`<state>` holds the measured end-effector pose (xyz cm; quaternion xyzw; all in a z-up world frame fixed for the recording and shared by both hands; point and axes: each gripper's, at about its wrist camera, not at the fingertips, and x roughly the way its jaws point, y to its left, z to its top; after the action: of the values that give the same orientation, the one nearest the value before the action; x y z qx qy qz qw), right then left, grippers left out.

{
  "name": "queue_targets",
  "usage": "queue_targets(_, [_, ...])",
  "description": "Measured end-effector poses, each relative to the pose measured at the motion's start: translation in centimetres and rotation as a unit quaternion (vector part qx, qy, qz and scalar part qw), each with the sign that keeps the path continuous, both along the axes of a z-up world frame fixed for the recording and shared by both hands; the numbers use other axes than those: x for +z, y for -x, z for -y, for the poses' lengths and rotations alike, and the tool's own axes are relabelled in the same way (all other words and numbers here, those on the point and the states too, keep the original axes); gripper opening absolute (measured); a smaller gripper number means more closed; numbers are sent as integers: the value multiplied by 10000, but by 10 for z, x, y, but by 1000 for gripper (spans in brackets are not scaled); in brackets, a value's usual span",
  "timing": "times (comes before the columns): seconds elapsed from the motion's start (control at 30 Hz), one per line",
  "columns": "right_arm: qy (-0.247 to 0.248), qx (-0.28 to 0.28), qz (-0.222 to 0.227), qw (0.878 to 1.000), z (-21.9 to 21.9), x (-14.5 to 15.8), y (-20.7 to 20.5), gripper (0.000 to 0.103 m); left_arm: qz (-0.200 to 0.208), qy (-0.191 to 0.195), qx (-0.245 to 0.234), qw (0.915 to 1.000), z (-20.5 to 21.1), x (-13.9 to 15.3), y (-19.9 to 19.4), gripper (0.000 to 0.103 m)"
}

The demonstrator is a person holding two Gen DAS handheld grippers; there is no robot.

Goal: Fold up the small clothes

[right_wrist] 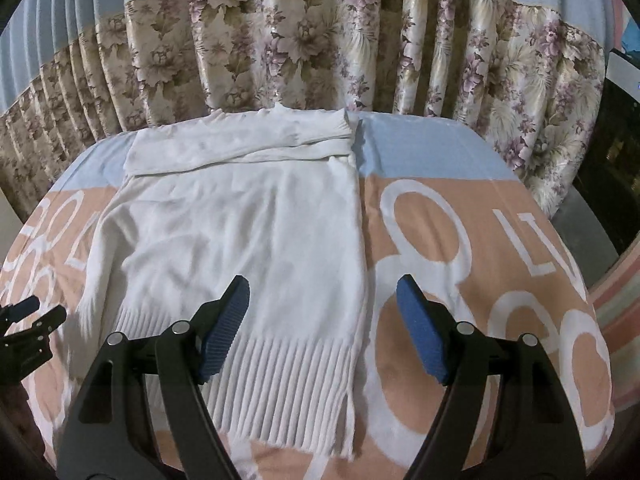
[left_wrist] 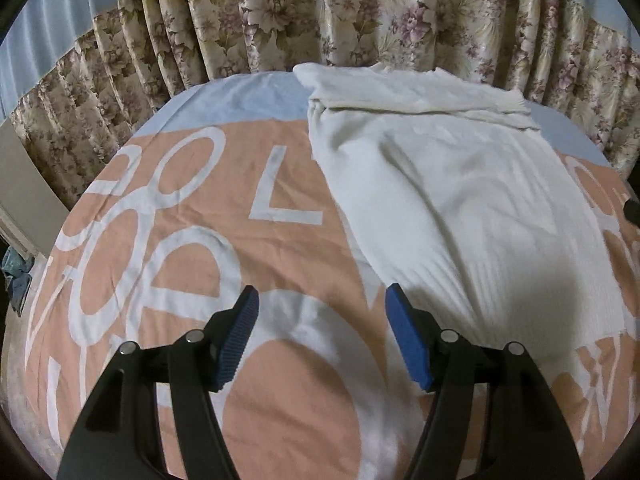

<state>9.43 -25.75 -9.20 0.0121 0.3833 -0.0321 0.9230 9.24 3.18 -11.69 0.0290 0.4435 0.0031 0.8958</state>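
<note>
Both claws spread apart, left claw (left_wrist: 320, 300), right claw (right_wrist: 324, 290), white sweater (right_wrist: 248, 232), blanket (right_wrist: 460, 248) lettered "LV"

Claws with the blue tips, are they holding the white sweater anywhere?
No. The left claw and right claw are both open and empty above the white sweater.

I see my left gripper (left_wrist: 320, 316) spread wide and empty above the peach blanket (left_wrist: 240, 184) with big white letters. A white sweater (left_wrist: 460, 208) lies flat just right of it, sleeves folded across the top. Floral curtains (left_wrist: 280, 16) hang behind.
</note>
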Motion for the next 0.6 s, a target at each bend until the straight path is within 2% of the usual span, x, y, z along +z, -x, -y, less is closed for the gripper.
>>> queue_targets(0.3, [13,-22,142,9999,-1,9,16,77,207,84,-38,9997,11,16,6,67])
queue_targets(0.6, [-42,-73,58,9999,3,-3,27,78,220,123,-12,9997,13,14,11,77])
